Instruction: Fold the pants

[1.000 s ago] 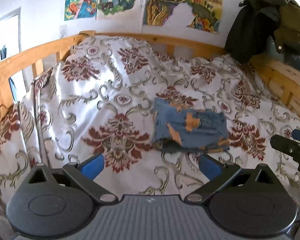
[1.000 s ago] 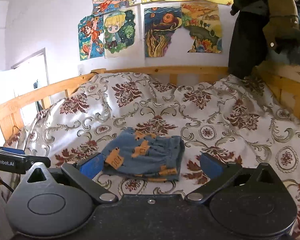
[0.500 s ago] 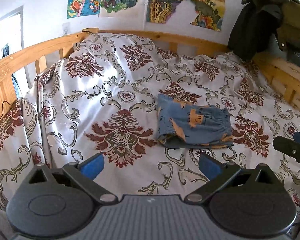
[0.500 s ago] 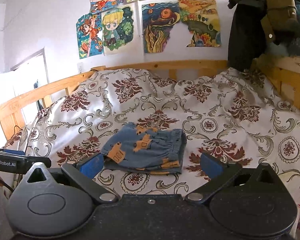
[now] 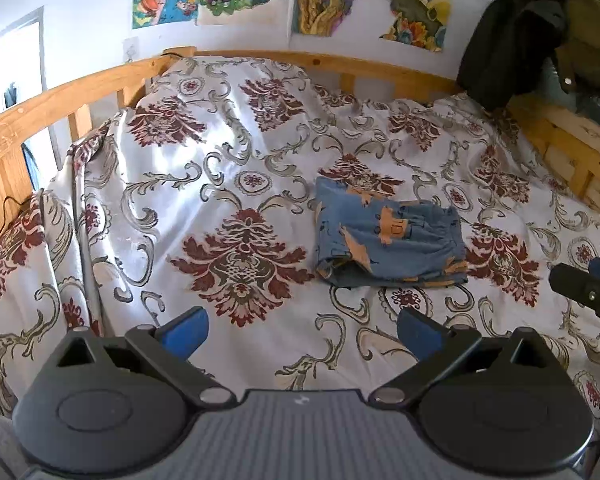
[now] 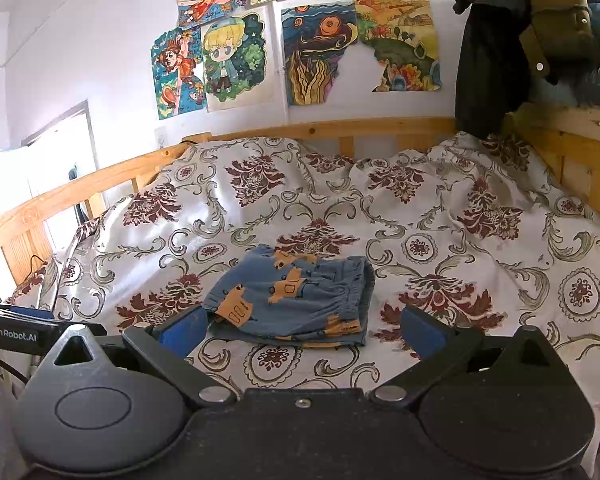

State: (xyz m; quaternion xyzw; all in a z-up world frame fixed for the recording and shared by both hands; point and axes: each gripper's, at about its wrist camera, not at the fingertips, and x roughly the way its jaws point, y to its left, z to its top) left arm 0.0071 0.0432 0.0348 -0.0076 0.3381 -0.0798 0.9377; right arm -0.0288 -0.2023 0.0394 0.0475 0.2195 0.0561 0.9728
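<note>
Blue pants (image 5: 388, 238) lie folded on the bed (image 5: 236, 160). Left tongs (image 5: 302, 330) and right tongs (image 6: 302, 330) both spread wide, empty, clear of cloth.

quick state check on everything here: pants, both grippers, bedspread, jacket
pants: folded into a compact stack, lying on the bedspread, not gripped
left gripper: open, empty, short of the pants
right gripper: open, empty, near the pants' front edge
bedspread: spread over the bed, wrinkled
jacket: draped over the bed frame corner
</note>
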